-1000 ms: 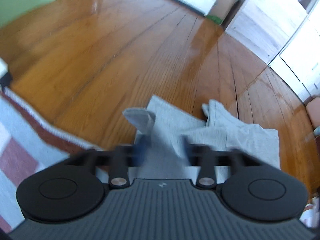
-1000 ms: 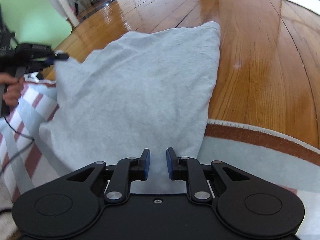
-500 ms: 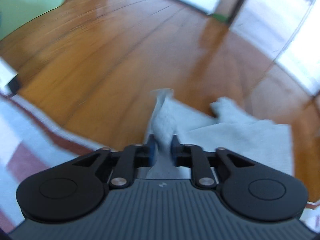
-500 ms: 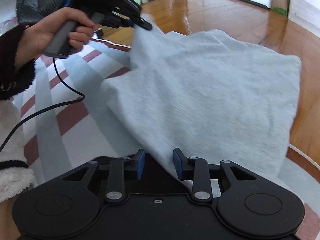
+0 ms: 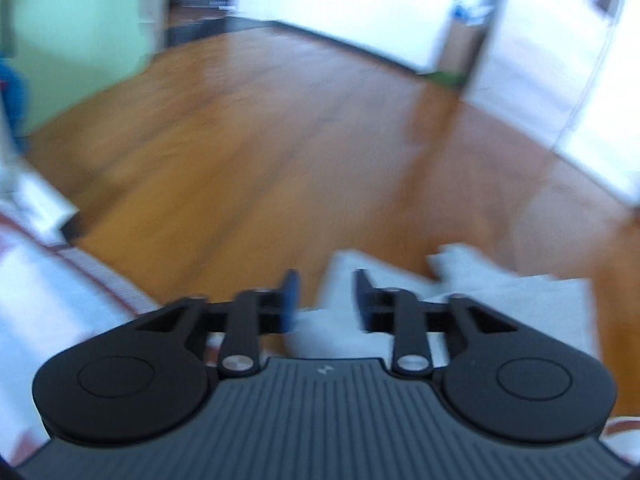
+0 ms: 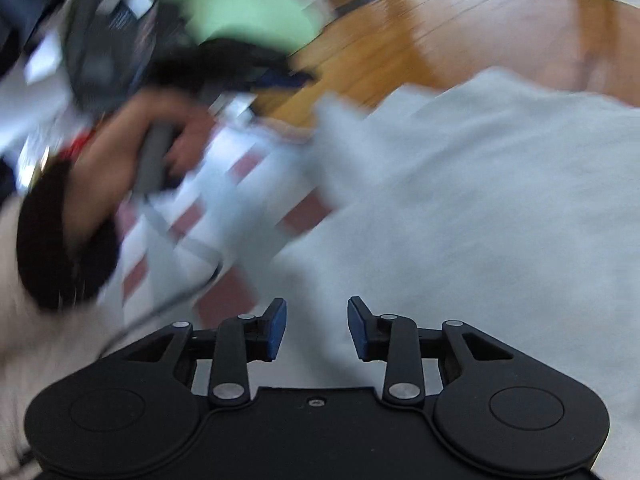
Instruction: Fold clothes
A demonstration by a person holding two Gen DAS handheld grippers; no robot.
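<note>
A light grey garment (image 6: 472, 184) lies spread over the striped rug and the wood floor, filling the right of the right wrist view. My right gripper (image 6: 316, 326) hovers above its near part, open, with nothing between the fingers. In the left wrist view the same grey garment (image 5: 500, 300) lies below and ahead, blurred. My left gripper (image 5: 325, 294) is open above its left edge, gripping nothing. The left gripper (image 6: 276, 76) also shows in the right wrist view at upper left, held by a hand (image 6: 132, 148) and lifted clear of the cloth.
A rug with red and pale stripes (image 6: 224, 216) lies under the garment's near part. Wooden floor (image 5: 248, 152) stretches ahead to white walls and a green wall (image 5: 76, 36). A dark cable (image 6: 168, 300) trails over the rug at left.
The left gripper was shut on a corner of the garment half a second ago; it has let go and risen. The right gripper has opened wider. Both views are blurred by motion.
</note>
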